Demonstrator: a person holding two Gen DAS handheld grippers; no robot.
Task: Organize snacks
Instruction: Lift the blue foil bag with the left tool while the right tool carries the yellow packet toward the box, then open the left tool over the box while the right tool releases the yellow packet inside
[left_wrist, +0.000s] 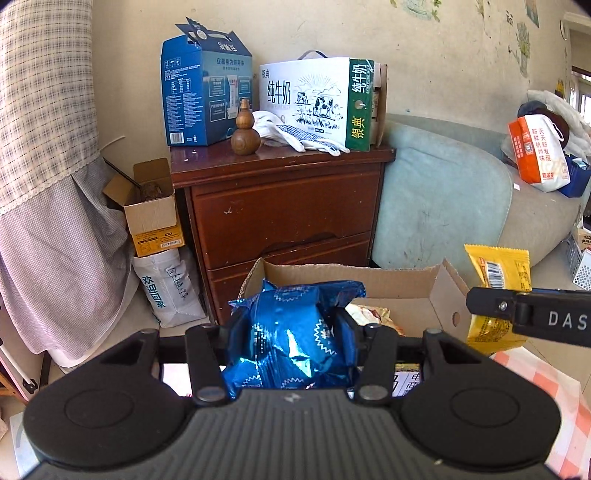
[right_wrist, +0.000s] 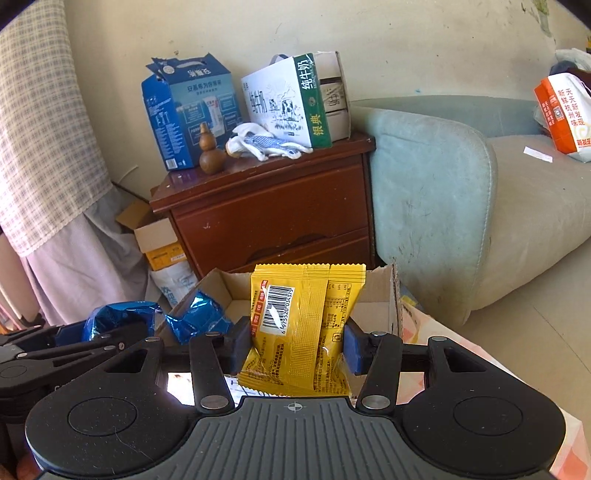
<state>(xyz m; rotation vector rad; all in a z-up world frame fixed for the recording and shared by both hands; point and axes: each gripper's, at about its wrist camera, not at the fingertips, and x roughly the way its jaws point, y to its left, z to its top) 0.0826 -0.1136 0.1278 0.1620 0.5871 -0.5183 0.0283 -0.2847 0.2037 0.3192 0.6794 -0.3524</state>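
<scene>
My left gripper (left_wrist: 290, 332) is shut on a shiny blue snack packet (left_wrist: 291, 332) and holds it just in front of an open cardboard box (left_wrist: 439, 291). A gold-wrapped snack (left_wrist: 369, 314) lies inside the box. My right gripper (right_wrist: 293, 341) is shut on a yellow snack packet (right_wrist: 299, 332) with a barcode, held upright over the same cardboard box (right_wrist: 384, 295). The yellow packet (left_wrist: 496, 273) and a right finger (left_wrist: 528, 310) show at the right of the left wrist view. The blue packet (right_wrist: 192, 317) shows at the left of the right wrist view.
A brown wooden nightstand (left_wrist: 280, 206) stands behind the box, carrying a blue carton (left_wrist: 203, 88), a milk carton (left_wrist: 321, 99), a wooden gourd (left_wrist: 245, 131) and gloves (left_wrist: 295, 133). A pale blue sofa (left_wrist: 443, 192) is right. A checked cloth (left_wrist: 546, 384) covers the table.
</scene>
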